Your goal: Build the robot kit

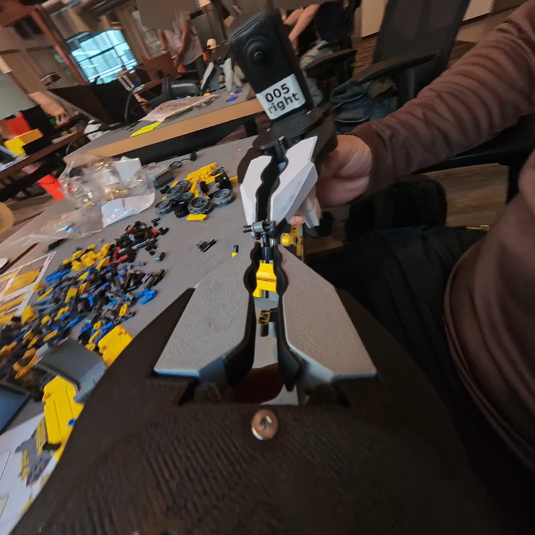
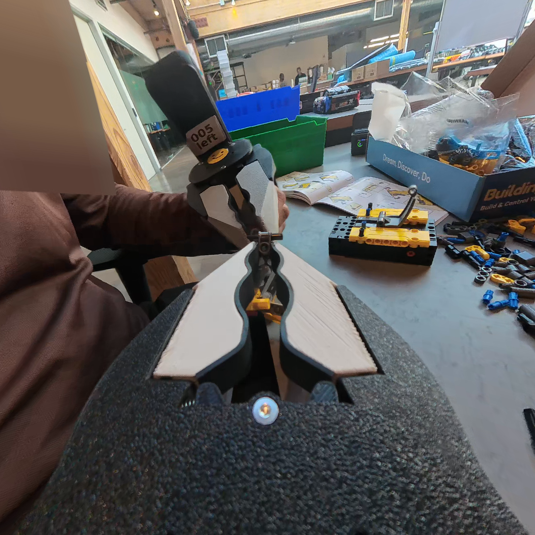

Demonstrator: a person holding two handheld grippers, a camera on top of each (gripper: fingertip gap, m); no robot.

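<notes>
My left gripper (image 1: 267,249) is shut on a small yellow-and-black piece (image 1: 265,278), with a black shaft sticking out past its tips. My right gripper (image 2: 265,246) faces it tip to tip and is shut on a small grey connector (image 2: 264,238). The connector also shows in the left wrist view (image 1: 260,227), where it touches the top of the black shaft. Yellow and grey parts (image 2: 259,302) show in the gap between the right fingers. Both grippers hover over the near edge of the grey table (image 2: 376,333), close to a person in a brown sleeve (image 1: 434,121).
A heap of loose blue, yellow and black parts (image 1: 86,289), grey wheels (image 1: 197,199) and plastic bags (image 1: 101,179) lie on the table. A black-and-yellow block assembly (image 2: 382,234), an open booklet (image 2: 347,191), a blue box (image 2: 428,176) and a green bin (image 2: 283,139) stand beyond. Left and right tips are no more than a few centimetres apart.
</notes>
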